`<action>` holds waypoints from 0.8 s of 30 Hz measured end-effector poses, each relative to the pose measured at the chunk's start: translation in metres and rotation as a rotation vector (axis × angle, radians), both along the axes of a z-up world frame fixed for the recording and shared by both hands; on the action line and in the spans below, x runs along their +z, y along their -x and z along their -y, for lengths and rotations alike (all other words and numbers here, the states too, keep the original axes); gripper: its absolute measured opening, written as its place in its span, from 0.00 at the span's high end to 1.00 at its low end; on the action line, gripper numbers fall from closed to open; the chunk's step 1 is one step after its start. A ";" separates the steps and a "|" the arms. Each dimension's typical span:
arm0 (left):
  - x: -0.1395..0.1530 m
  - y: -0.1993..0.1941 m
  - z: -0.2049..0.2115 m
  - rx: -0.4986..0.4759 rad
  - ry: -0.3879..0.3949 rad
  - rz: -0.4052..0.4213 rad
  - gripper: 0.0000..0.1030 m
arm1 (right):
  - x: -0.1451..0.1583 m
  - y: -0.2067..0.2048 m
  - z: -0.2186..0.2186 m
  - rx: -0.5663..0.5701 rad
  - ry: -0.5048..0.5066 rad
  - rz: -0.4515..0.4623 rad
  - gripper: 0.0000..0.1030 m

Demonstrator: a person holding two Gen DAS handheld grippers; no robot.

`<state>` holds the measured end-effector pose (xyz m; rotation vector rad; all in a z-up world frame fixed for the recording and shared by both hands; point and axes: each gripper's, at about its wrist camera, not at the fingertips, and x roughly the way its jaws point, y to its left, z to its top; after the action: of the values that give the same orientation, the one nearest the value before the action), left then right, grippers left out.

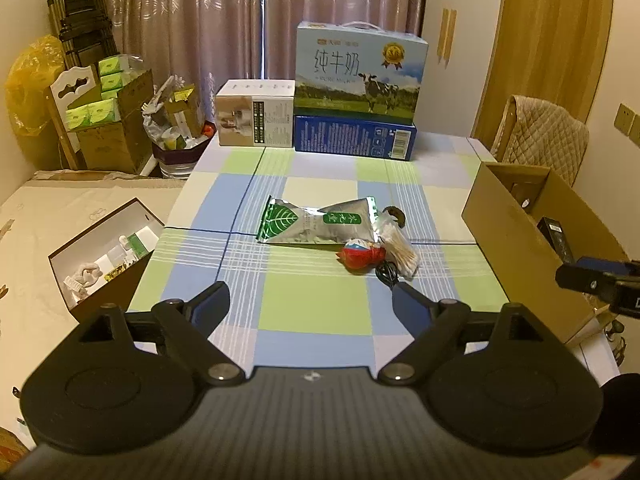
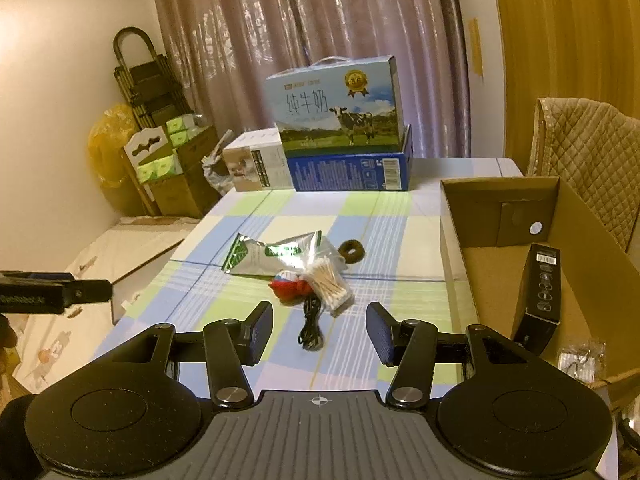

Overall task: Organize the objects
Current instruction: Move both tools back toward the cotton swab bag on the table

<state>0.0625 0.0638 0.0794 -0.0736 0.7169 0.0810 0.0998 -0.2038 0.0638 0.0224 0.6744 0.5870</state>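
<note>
Both grippers hang empty — the left gripper (image 1: 310,306) wide, the right gripper (image 2: 320,338) half-spread. The clear bag of cotton swabs (image 2: 330,286) lies left of the open brown cardboard box (image 2: 500,208) — best pinched mid-bag, clear of the black cable (image 2: 310,326).

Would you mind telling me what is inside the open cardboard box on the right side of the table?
Inside the cardboard box, a black carton leans upright and a clear plastic packet lies near the front. The near wall hides the rest of the floor.
</note>
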 end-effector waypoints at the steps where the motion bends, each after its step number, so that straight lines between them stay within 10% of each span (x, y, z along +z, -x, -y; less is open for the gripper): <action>1: 0.000 0.001 -0.003 0.000 0.002 0.002 0.16 | -0.001 0.001 -0.002 -0.002 0.008 -0.004 0.52; 24: -0.055 -0.082 -0.013 -0.077 0.037 -0.030 0.13 | -0.056 -0.023 -0.039 0.029 0.061 -0.031 0.52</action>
<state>0.1446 0.0764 0.0243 -0.0804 0.7510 -0.0054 0.1230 -0.1648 0.0077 -0.0349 0.7231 0.5950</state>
